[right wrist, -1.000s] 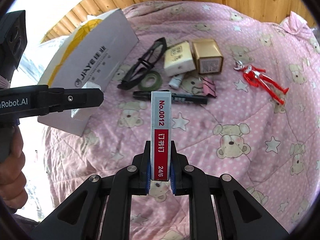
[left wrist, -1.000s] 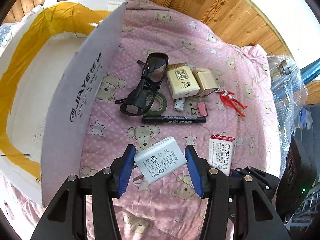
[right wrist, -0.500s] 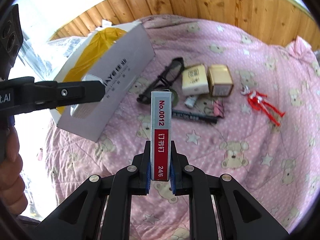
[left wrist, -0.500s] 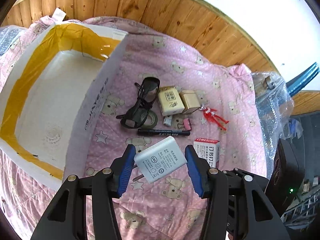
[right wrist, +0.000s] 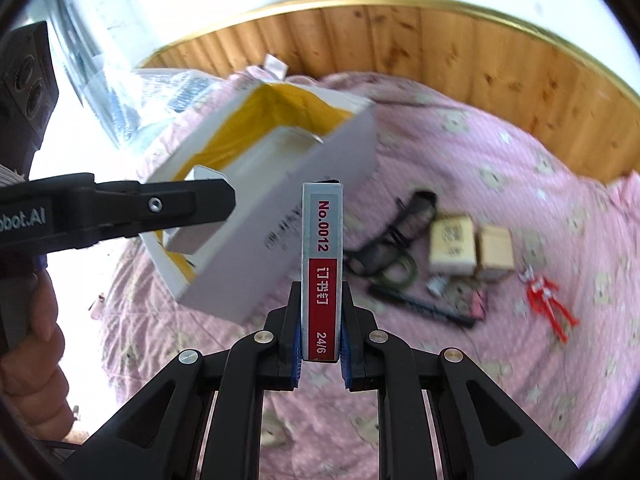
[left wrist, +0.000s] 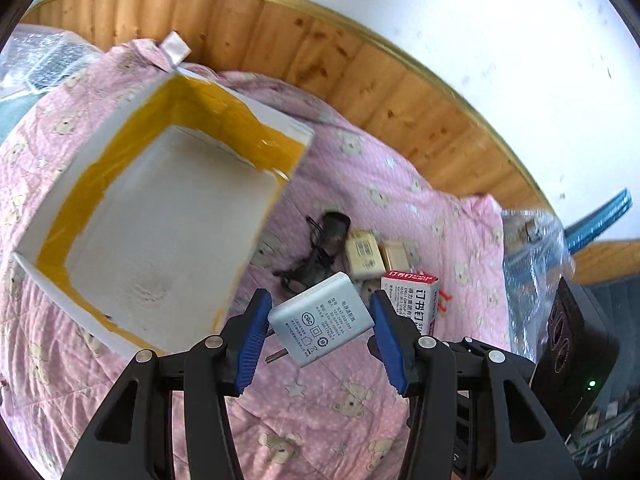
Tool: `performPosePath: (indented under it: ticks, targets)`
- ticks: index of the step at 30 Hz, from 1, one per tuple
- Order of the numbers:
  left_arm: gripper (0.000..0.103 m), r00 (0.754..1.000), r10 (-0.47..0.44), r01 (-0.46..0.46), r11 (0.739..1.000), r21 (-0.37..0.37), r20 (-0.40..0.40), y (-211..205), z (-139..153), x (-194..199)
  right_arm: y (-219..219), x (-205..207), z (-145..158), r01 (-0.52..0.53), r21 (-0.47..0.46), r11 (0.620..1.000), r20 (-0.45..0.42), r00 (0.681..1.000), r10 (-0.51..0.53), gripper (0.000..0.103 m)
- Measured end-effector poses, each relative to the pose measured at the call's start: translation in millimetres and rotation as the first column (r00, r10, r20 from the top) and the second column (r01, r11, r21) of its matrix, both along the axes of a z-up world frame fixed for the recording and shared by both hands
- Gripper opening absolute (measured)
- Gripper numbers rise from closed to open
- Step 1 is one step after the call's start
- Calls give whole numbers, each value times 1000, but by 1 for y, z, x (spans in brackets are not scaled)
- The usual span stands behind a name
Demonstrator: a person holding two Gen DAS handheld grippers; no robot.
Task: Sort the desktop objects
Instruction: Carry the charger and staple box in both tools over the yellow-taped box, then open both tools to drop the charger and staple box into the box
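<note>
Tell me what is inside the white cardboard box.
The box shows a bare white floor and yellow tape around the inner walls; nothing lies on the visible part. In the right wrist view the left gripper covers part of it.

Pink bear-print quilt (left wrist: pixel 420 216), wood-panelled wall (right wrist: pixel 460 40), daylight

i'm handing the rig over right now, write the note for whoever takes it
Left tool: shut on the grey power adapter, held above the pink bedspread, just right of the open white box.
Right tool: shut on the staple box, held upright in the air.
On the bedspread, not yet sorted: black glasses, green tape roll, black marker, two small beige boxes, red figure.
The white box looks empty in the part that shows.
Left: drop both held items in, then fetch the rest.
</note>
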State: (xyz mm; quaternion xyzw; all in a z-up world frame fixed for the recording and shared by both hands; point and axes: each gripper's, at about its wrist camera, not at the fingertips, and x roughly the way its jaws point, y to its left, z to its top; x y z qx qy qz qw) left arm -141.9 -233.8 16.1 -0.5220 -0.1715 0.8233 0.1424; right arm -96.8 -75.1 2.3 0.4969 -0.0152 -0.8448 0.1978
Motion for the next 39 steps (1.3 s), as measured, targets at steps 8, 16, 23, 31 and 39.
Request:
performPosePath:
  ticks: [8,16,23,31,39]
  targets:
    - [52,994,105,-105,994,11,8,-49,-3,-17,-47,-31,24,-74,-6,997,-48,996,74,16]
    - [52,988,152,-152,988,17,34,-74,-17,-34,-82,-54,23,-121,3,993,-49,991,121,16]
    - [52,980,191,-193,981,27,64,-96,-33,-52,-104,-75,15,-154,16,988,-30,988,154,16]
    - [52,971,213,-216,976,17,106,-111,-57,-67,-123,-93,-1,-191,21,981,-9,982,191,16]
    - [53,963,199,-201,980,-10,183,-122,-92,-79,-138,-102,-24,-231,12,973,35,973,230,25]
